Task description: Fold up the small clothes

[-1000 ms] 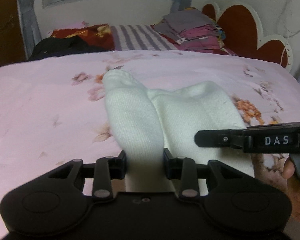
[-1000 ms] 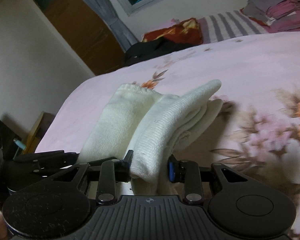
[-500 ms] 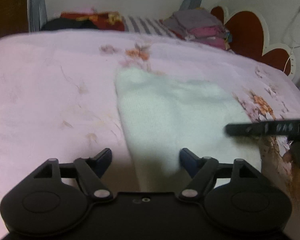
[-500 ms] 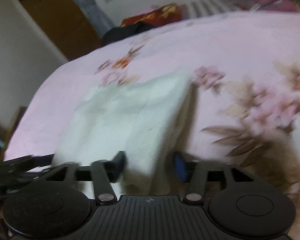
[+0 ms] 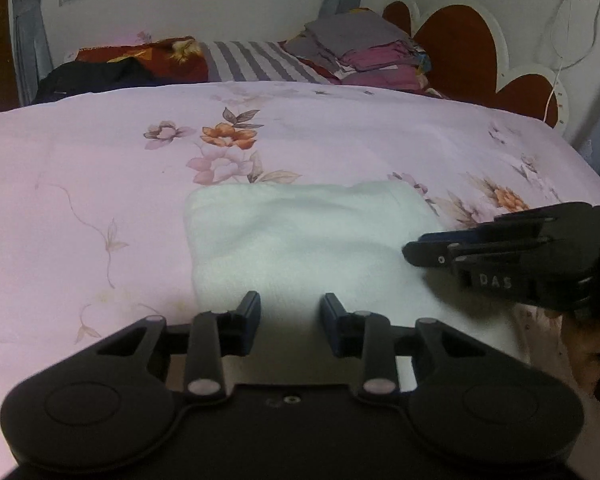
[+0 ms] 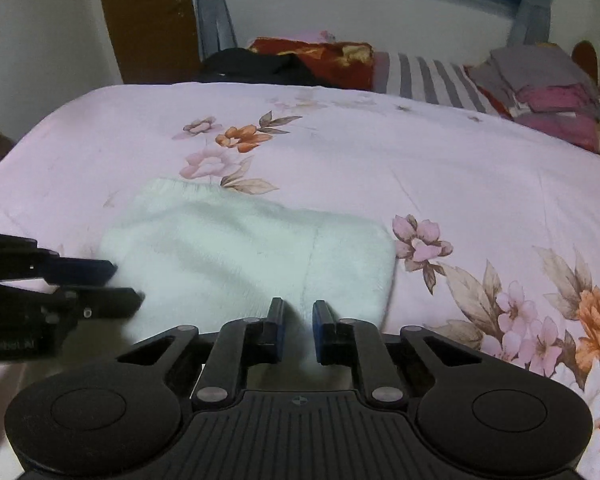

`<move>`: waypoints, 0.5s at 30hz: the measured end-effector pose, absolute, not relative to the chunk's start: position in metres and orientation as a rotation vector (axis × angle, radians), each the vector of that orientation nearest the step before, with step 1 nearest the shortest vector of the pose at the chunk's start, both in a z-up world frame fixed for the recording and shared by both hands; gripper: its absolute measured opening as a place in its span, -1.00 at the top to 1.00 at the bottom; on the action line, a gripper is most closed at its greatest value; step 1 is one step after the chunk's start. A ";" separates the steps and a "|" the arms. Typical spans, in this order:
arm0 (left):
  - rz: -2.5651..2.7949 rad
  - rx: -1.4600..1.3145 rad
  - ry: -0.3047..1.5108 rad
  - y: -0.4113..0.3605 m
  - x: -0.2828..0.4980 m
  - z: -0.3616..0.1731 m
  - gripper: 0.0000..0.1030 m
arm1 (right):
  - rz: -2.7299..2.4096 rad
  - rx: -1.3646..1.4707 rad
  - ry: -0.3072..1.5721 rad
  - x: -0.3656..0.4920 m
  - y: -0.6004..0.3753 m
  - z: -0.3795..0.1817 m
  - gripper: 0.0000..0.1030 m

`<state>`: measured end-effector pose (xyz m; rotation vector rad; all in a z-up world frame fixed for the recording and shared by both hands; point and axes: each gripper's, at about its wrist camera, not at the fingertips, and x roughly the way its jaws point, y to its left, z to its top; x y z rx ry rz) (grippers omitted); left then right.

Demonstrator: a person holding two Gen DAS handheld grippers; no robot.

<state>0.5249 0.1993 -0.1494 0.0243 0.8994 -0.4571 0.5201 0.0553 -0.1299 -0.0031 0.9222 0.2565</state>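
Note:
A small white knitted garment (image 5: 300, 236) lies flat and folded on the pink floral bedspread (image 5: 100, 200); it also shows in the right wrist view (image 6: 240, 256). My left gripper (image 5: 290, 312) is open and empty over the garment's near edge. My right gripper (image 6: 298, 318) is open with a narrower gap, empty, at the garment's near edge. Each gripper appears in the other's view: the right one (image 5: 420, 250) at the garment's right side, the left one (image 6: 124, 284) at its left side.
A stack of folded grey and pink clothes (image 5: 364, 52) sits at the back right by the red heart-shaped headboard (image 5: 460, 40). A striped pillow (image 5: 256, 62), a red floral cloth (image 5: 148, 56) and a black garment (image 5: 88, 78) lie along the far edge under the window.
Both grippers let go of the white garment and opened. The raised folds dropped, and the garment now lies flat on the bed. Both grippers drew back to its near edge.

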 end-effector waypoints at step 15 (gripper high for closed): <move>-0.351 0.144 0.834 0.187 0.478 -0.147 0.37 | 0.328 0.027 0.917 0.454 0.055 -0.109 0.75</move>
